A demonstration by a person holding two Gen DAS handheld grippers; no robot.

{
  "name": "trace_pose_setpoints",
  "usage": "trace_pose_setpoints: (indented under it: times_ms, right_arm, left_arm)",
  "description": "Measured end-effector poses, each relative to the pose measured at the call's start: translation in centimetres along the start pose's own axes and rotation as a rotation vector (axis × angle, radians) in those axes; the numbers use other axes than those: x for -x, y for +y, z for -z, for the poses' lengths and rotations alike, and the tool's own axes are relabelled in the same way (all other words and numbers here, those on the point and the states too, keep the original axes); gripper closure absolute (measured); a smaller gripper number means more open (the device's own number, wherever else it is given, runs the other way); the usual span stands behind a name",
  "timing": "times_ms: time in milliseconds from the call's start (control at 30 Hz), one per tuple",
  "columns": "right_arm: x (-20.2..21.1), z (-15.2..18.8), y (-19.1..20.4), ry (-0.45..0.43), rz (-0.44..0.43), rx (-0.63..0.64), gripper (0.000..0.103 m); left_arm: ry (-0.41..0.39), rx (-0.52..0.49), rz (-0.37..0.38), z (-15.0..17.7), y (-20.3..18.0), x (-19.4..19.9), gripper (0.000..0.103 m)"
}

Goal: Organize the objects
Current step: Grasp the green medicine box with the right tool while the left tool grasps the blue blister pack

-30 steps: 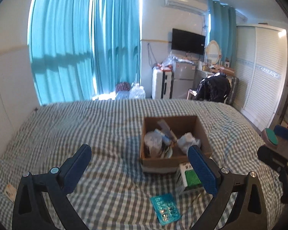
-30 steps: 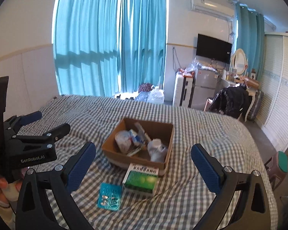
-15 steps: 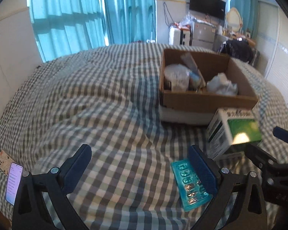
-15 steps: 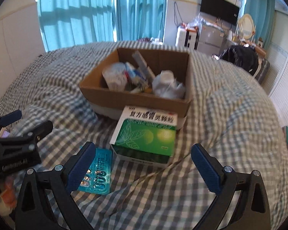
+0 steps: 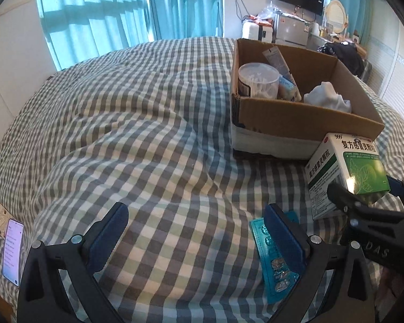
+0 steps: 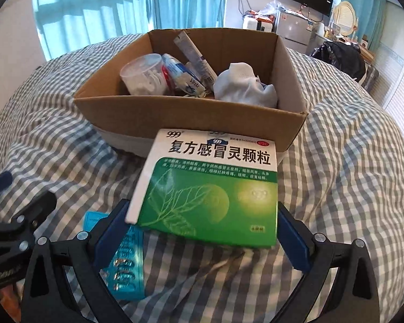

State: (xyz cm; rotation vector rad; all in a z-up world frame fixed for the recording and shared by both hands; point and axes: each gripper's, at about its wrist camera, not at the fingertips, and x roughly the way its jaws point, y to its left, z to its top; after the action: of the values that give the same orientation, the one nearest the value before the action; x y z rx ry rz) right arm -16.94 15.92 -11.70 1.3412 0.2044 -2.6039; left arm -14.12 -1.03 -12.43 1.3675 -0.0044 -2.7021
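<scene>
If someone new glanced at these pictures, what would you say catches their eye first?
Probably the green and white medicine box, clamped between the right gripper fingers, just in front of the open cardboard box on the checked bedspread. Next, the teal blister pack lying flat by the open left gripper.

- Daylight comes through the curtains behind the box, glowing bright turquoise; the room is well lit.
- Window bars cast slanted shadow bands across the curtains.
- Left of the box, folds in the bedding hold soft shadows.
- A glare spot sits on the green carton, in front of the box.
- Strong fisheye bending; black vignette at all corners.
- Focus is fairly sharp; slight softness near the edges.
</scene>
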Motion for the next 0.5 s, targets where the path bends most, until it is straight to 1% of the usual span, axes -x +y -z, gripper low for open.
trace_pose_setpoints:
  times_ms: [100,200,300,400,500]
  right_arm:
    - [0.3,0.2,-0.5,-0.012,-0.013,-0.011,0.007]
    - [2.2,0.5,-1.0,-0.049,0.013,0.009,0.007]
    - [4.1,0.7,-2.3,-0.080,-0.001,-0.024,0.007]
    - [5.4,0.9,-3.5,-0.097,-0.009,-0.049,0.007]
    - [6.4,1.2,-4.3,-0.110,0.010,-0.044,0.007]
  left_arm:
    - [0.002,-0.013,-0.001,0.2,-0.5,0.2,0.000]
    - [0.008,-0.021,-0.003,0.7,-1.7,0.4,0.000]
    - [0.037,-0.014,0.033,1.5,-3.5,0.1,0.000]
    - [0.063,-0.058,0.041,2.5,-5.9,-0.5,0.000]
    - [0.080,-0.106,0.058,3.2,-7.8,-1.0,0.000]
